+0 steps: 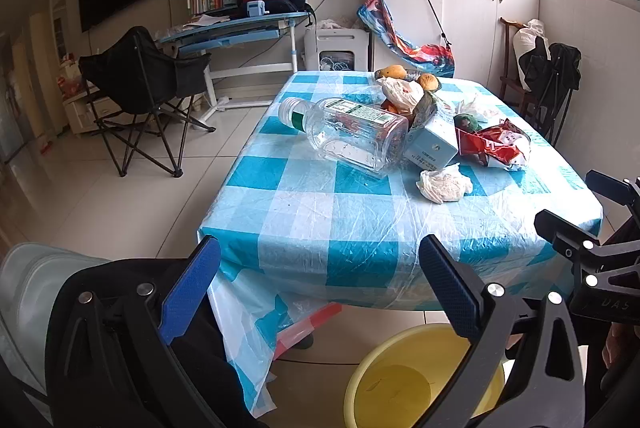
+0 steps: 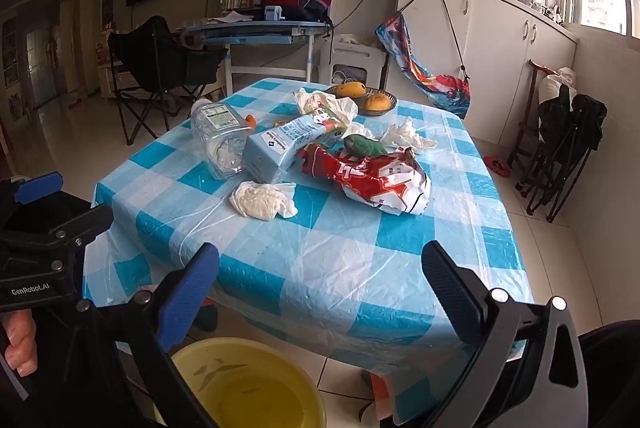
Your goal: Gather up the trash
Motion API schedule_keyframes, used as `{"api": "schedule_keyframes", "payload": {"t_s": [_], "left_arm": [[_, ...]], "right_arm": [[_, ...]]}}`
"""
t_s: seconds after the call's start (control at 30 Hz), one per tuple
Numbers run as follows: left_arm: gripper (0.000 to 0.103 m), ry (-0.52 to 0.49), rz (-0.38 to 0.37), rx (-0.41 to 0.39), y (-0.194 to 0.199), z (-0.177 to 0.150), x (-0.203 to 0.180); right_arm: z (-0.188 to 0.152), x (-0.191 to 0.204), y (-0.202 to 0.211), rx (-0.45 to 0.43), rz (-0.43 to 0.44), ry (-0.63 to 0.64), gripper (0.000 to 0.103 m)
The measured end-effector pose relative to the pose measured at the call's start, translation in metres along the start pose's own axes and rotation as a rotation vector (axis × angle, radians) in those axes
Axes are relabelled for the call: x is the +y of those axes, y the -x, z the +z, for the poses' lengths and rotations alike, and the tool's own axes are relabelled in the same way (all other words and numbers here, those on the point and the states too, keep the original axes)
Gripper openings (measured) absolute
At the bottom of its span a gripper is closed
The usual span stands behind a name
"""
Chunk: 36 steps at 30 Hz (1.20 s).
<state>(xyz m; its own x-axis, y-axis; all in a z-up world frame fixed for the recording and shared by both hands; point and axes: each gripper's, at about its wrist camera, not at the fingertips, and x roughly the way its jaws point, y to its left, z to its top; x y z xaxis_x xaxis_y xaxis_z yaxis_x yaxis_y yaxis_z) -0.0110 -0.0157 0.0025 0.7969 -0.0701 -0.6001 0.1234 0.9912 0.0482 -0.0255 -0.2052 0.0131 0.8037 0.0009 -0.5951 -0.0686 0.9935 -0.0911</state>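
Note:
Trash lies on a table with a blue-and-white checked cloth (image 1: 304, 212) (image 2: 360, 260): an empty clear plastic bottle (image 1: 352, 132) (image 2: 218, 140) on its side, a light blue carton (image 1: 434, 144) (image 2: 280, 148), a red snack wrapper (image 1: 496, 146) (image 2: 372, 176), and a crumpled white tissue (image 1: 444, 184) (image 2: 264, 200) nearest the front edge. More tissues (image 2: 406, 136) lie farther back. A yellow bin (image 1: 416, 376) (image 2: 248, 384) stands on the floor below the table's front edge. My left gripper (image 1: 320, 288) and right gripper (image 2: 320, 292) both hang open and empty in front of the table, above the bin.
A dish with orange fruit (image 1: 416, 78) (image 2: 368, 98) sits at the table's far end. A small green parrot (image 2: 366, 145) stands by the wrapper. A black folding chair (image 1: 140, 84) and a blue desk (image 1: 240, 28) stand to the left, white cabinets (image 1: 472, 16) at the right.

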Motion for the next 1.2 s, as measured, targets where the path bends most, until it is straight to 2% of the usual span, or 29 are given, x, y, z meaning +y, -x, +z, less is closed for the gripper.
{"api": "schedule_keyframes", "payload": {"t_s": [0.77, 1.2], "left_arm": [[0.096, 0.018, 0.001, 0.021, -0.005, 0.0, 0.004], [0.096, 0.061, -0.002, 0.033, -0.008, 0.001, 0.011]], "right_arm": [[-0.001, 0.0, -0.002, 0.009, 0.002, 0.007, 0.097], [-0.001, 0.003, -0.003, 0.024, 0.018, 0.013, 0.097]]}}
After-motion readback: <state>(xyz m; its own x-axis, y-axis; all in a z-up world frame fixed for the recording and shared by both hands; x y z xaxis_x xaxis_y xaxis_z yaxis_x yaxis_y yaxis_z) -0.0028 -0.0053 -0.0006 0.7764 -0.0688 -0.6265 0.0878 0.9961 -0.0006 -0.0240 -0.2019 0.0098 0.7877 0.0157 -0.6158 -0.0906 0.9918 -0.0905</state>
